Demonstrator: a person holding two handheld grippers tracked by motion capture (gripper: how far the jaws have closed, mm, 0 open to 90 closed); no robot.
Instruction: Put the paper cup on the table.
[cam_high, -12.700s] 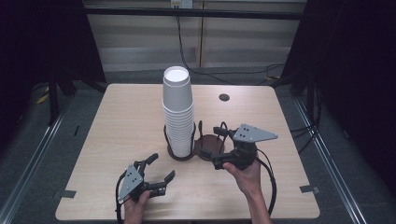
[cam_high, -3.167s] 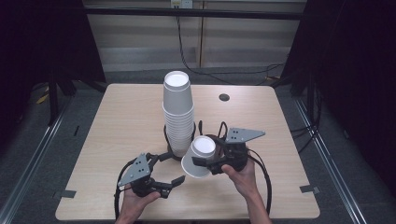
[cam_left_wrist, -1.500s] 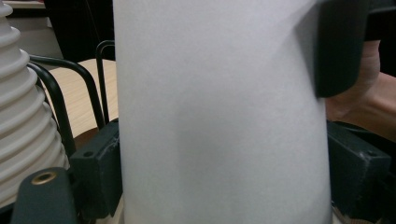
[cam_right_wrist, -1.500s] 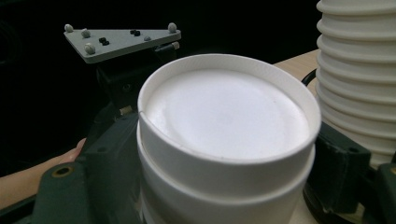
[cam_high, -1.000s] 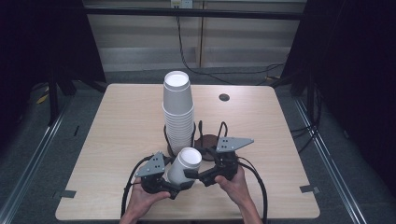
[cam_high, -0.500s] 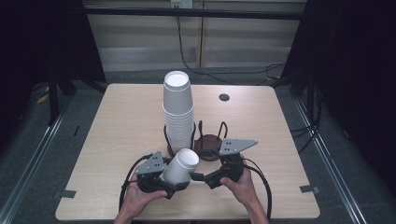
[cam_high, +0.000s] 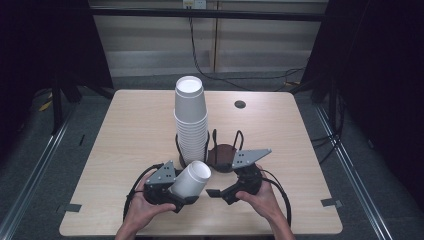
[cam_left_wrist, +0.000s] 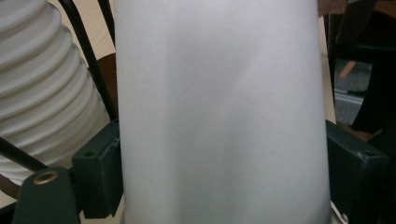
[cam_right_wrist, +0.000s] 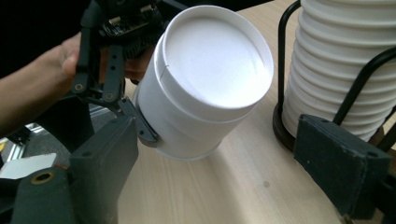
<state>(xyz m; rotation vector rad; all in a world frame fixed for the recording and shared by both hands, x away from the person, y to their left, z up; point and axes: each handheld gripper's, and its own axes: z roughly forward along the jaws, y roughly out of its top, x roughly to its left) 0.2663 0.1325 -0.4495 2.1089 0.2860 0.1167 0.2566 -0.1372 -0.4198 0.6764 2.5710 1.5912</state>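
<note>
My left gripper (cam_high: 186, 192) is shut on a white paper cup (cam_high: 190, 179) and holds it tilted above the table's front, its closed base toward the stack. In the left gripper view the cup (cam_left_wrist: 219, 116) sits between the two black fingers (cam_left_wrist: 100, 172), which press on its sides. My right gripper (cam_high: 220, 192) stands open just to the right of the cup and points at it. In the right gripper view the cup's base (cam_right_wrist: 210, 79) lies beyond the wide-apart jaws of the right gripper (cam_right_wrist: 219, 149), with the left gripper (cam_right_wrist: 116, 70) behind it.
A tall stack of white cups (cam_high: 190, 120) stands in a black wire holder at the table's middle. Beside it on the right is a second wire holder (cam_high: 222, 152) with a brown base. The wooden table (cam_high: 125, 130) has a dark hole (cam_high: 240, 104) at the back.
The left gripper and its cup have shifted slightly to the left, opening a small gap to the right gripper. The right gripper has stayed where it was.
</note>
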